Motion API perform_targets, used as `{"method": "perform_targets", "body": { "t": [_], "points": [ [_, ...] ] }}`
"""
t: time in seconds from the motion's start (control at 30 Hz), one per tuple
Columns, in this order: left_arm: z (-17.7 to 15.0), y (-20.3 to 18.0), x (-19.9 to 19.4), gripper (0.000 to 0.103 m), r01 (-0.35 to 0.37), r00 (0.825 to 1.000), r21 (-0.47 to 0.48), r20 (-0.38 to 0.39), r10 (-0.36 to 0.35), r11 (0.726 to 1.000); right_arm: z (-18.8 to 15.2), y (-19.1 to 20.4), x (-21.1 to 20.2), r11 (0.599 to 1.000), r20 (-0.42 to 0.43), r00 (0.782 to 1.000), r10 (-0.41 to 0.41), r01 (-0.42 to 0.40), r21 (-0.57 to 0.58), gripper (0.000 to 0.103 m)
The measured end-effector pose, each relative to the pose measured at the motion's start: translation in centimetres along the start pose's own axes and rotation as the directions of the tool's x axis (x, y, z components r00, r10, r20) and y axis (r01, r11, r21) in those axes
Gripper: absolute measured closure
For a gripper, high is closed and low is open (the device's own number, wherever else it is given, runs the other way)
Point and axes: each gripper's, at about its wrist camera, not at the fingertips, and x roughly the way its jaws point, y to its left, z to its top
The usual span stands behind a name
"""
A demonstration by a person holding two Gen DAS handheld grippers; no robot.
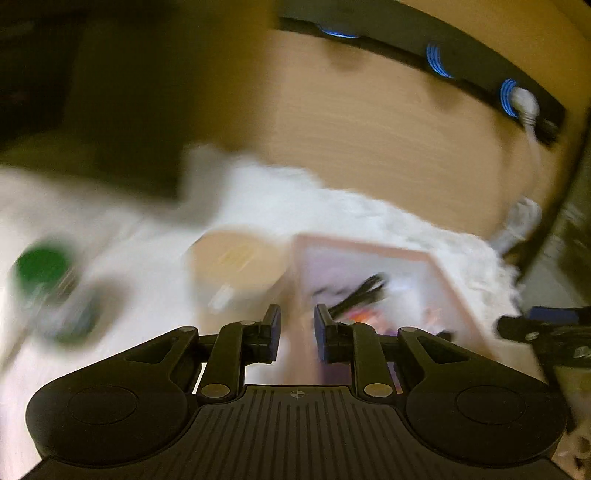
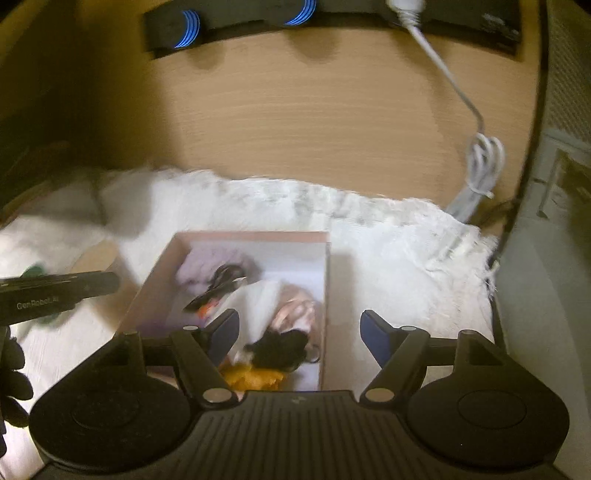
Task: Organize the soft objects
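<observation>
A pink open box [image 2: 325, 280] lies on a white fluffy cover [image 2: 406, 251]. Inside it are soft items: a black cord-like piece [image 2: 218, 284], a white cloth [image 2: 258, 299], a pinkish item [image 2: 295, 314], a black fuzzy item [image 2: 280, 350] and an orange one [image 2: 255, 378]. My right gripper [image 2: 299, 332] is open and empty, just above the box's near end. My left gripper [image 1: 297, 325] has its jaws narrowly apart with nothing between them, over the box's left wall [image 1: 295, 266]. The left wrist view is blurred.
A tan round object [image 1: 236, 258] and a green-lidded thing [image 1: 42, 266] lie left of the box. A wooden board [image 2: 295, 110] with a black power strip [image 2: 332, 14] stands behind. A white coiled cable [image 2: 480, 162] hangs at the right.
</observation>
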Motion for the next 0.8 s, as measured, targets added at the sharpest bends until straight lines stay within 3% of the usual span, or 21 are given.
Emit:
{"method": "perform_targets", "body": {
  "t": [0.07,0.13,0.23,0.43,0.5,0.53,0.7,0.8],
  "points": [
    [-3.5,0.3,-0.9,0.081,-0.086,0.996,-0.097,-0.02,0.084,0.992,-1.3,0.4,-0.4,0.998,0.019,0.999,0.049,-0.048,-0.049,0.024],
    [-6.4,0.0,-1.5,0.081,-0.124,0.992,-0.129,-0.046,0.119,0.984,-2.8,1.0,-0.7,0.99,0.027,0.995,0.098,-0.095,-0.101,0.022],
    [-9.9,-0.8,-2.2,0.081,-0.19,0.981,-0.131,-0.072,0.181,0.973,-5.2,2.2,-0.3,0.97,0.007,0.987,0.162,-0.158,-0.183,0.021],
    [-13.3,-4.0,-4.0,0.08,-0.269,0.963,-0.06,0.001,0.27,0.961,-8.8,4.0,2.9,0.938,-0.122,0.965,0.234,-0.257,-0.233,0.02],
    [-13.7,-4.9,-4.1,0.08,-0.308,0.951,-0.011,0.009,0.308,0.951,-9.6,4.4,4.2,0.936,-0.163,0.96,0.227,-0.261,-0.237,0.02],
    [-13.6,-5.2,-4.2,0.08,-0.322,0.947,-0.007,0.004,0.322,0.947,-9.9,4.4,4.1,0.938,-0.137,0.966,0.22,-0.248,-0.244,0.016],
    [-14.1,-6.1,-4.5,0.08,-0.37,0.929,-0.062,0.001,0.371,0.927,-10.2,3.9,4.7,0.956,-0.14,0.975,0.171,-0.199,-0.217,0.0],
    [-14.2,-6.9,-4.3,0.08,-0.41,0.912,-0.036,-0.004,0.41,0.911,-10.3,3.3,4.6,0.963,-0.136,0.978,0.16,-0.185,-0.194,0.0]
  ]
}}
